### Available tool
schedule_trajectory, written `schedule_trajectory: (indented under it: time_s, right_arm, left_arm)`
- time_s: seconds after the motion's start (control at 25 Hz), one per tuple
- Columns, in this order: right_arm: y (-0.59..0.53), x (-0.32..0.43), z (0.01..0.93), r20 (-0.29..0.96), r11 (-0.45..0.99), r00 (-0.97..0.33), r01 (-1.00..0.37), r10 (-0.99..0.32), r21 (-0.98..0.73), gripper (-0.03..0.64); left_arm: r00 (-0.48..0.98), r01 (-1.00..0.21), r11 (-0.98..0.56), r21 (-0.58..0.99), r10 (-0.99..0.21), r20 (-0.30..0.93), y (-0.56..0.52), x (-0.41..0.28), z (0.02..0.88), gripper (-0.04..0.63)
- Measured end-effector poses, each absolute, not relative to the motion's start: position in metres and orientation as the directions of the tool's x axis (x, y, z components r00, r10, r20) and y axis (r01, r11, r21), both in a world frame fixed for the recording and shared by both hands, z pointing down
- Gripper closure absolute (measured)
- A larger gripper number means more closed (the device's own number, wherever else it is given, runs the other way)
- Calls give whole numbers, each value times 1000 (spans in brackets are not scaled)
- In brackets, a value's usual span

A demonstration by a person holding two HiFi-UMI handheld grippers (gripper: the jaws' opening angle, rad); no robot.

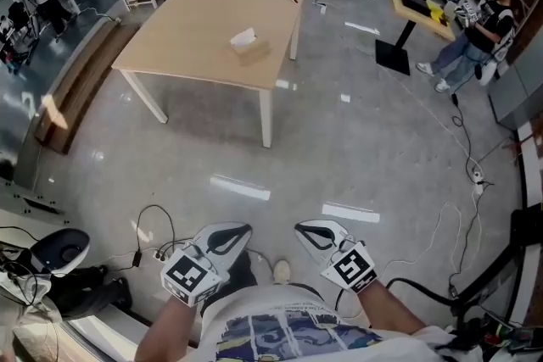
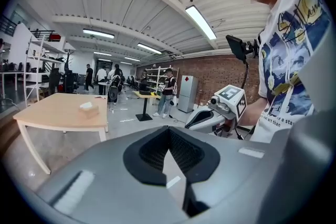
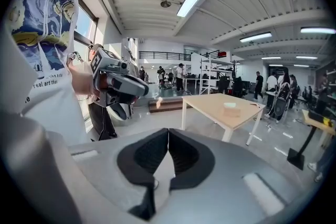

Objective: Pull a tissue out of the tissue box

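A tan tissue box (image 1: 245, 43) with a white tissue sticking up stands near the middle of a light wooden table (image 1: 195, 30), far ahead of me. It is small in the left gripper view (image 2: 88, 108) and in the right gripper view (image 3: 231, 108). My left gripper (image 1: 231, 240) and right gripper (image 1: 312, 235) are held close to my body over the floor, well short of the table. Both are shut with nothing between the jaws. Each gripper shows in the other's view: the right one (image 2: 202, 119), the left one (image 3: 137, 90).
A low wooden bench (image 1: 76, 89) lies left of the table. A black stand table (image 1: 407, 21) and a seated person (image 1: 475, 38) are at the far right. Cables (image 1: 458, 208) trail over the floor on the right; bags and a helmet (image 1: 59, 254) lie at my left.
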State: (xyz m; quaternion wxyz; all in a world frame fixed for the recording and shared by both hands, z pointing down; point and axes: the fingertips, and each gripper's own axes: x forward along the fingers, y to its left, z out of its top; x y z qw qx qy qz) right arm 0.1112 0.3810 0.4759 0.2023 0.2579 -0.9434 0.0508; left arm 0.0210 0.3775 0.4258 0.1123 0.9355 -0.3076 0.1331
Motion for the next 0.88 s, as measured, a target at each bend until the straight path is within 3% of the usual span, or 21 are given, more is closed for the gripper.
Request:
schedule_trajectory:
  time_s: [0.88]
  right_arm:
    - [174, -10, 445, 427, 796, -696, -597, -577, 102, 611]
  left_arm:
    - [873, -462, -875, 144, -420, 250, 167, -87, 424, 591]
